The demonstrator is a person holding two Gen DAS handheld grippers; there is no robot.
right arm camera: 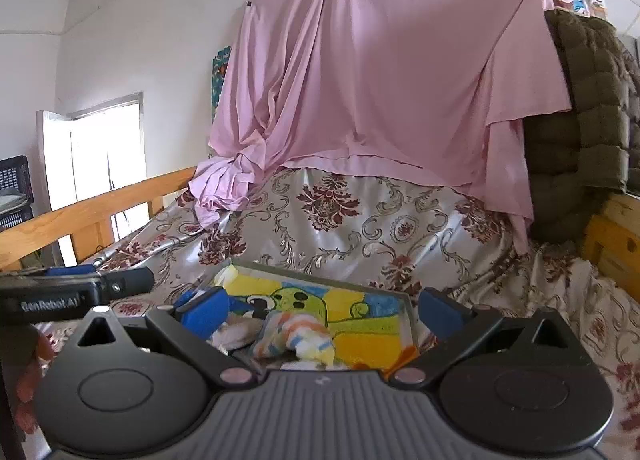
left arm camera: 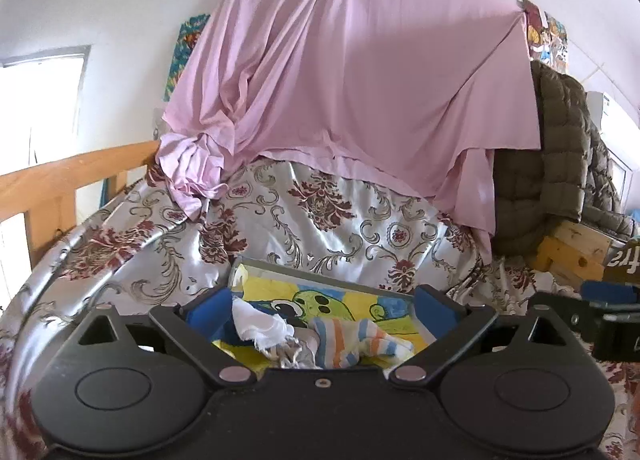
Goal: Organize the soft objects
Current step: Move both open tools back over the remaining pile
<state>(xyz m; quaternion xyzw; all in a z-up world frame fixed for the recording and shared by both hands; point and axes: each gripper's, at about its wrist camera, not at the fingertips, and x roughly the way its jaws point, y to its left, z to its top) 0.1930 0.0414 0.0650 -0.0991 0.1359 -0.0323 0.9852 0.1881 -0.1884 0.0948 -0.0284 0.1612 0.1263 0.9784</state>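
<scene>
A flat tray [left arm camera: 320, 274] with a yellow, blue and green cartoon picture lies on the bed; it also shows in the right wrist view [right arm camera: 320, 272]. On it lie a striped orange-and-blue sock [left arm camera: 360, 340], a white cloth [left arm camera: 260, 322] and a grey tangled piece [left arm camera: 292, 350]. The striped sock [right arm camera: 296, 336] and a pale cloth [right arm camera: 236, 334] show in the right wrist view too. My left gripper [left arm camera: 320, 310] is open, its blue pads either side of the pile, holding nothing. My right gripper [right arm camera: 320, 310] is open above the tray, empty.
The bed is covered by a shiny floral sheet [left arm camera: 320, 216]. A pink sheet [left arm camera: 352, 72] hangs on the wall behind. A wooden rail [left arm camera: 60, 176] runs along the left, an olive quilted jacket [left arm camera: 568, 148] and wooden blocks [left arm camera: 576, 256] stand right.
</scene>
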